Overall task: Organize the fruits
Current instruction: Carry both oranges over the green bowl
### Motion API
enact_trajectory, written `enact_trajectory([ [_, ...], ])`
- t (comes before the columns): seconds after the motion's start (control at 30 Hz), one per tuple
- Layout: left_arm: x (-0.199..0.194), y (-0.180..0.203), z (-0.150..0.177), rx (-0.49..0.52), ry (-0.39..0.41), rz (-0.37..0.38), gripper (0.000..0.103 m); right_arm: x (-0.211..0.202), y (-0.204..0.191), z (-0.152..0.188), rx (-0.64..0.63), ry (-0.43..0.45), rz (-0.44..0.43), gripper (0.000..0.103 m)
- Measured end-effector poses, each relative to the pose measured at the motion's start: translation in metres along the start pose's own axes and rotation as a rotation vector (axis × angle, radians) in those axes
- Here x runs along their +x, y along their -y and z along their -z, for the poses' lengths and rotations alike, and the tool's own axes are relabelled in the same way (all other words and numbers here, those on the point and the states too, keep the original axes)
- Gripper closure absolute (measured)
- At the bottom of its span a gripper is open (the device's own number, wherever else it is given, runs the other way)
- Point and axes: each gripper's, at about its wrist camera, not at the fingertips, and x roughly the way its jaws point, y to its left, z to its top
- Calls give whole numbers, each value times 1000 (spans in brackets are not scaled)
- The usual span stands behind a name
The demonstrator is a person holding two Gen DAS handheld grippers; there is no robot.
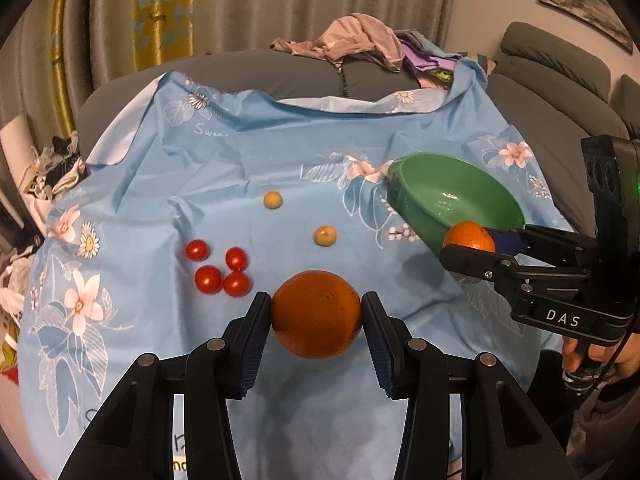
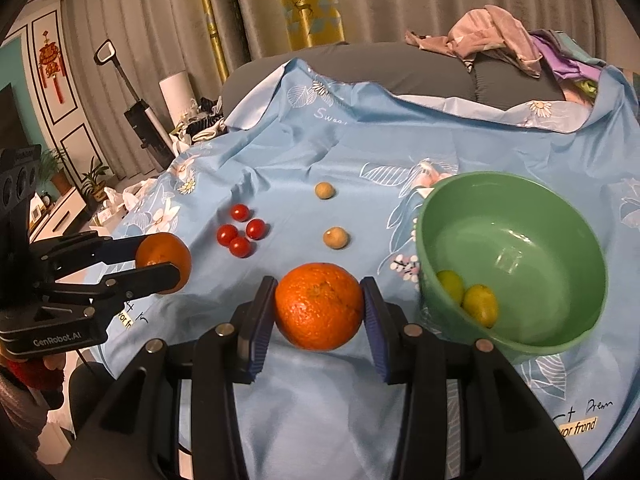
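Observation:
My left gripper (image 1: 317, 314) is shut on an orange (image 1: 316, 314) and holds it above the blue flowered cloth (image 1: 248, 160); it also shows in the right wrist view (image 2: 160, 262) at the left. My right gripper (image 2: 319, 312) is shut on a second orange (image 2: 319, 311), also seen in the left wrist view (image 1: 469, 240) by the rim of the green bowl (image 1: 496, 188). The bowl (image 2: 560, 240) holds two small yellow-green fruits (image 2: 480, 304). Several cherry tomatoes (image 1: 218, 268) and two small tan fruits (image 1: 325, 236) lie on the cloth.
The cloth covers a grey sofa (image 1: 280, 72) with a heap of clothes (image 1: 360, 40) at its back. Curtains hang behind. In the right wrist view a vacuum (image 2: 140, 120) and houseplants (image 2: 94, 184) stand on the floor at the left.

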Motion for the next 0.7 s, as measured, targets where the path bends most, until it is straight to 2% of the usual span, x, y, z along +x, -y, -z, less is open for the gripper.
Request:
enact_trajectory([
  [0.4,18,35,-25,74,9,54,57,-9,30,2,61,37,41,60],
  [0.7,45,73,-50,144,18,123,57,-19,64,3,126,69,104,60],
])
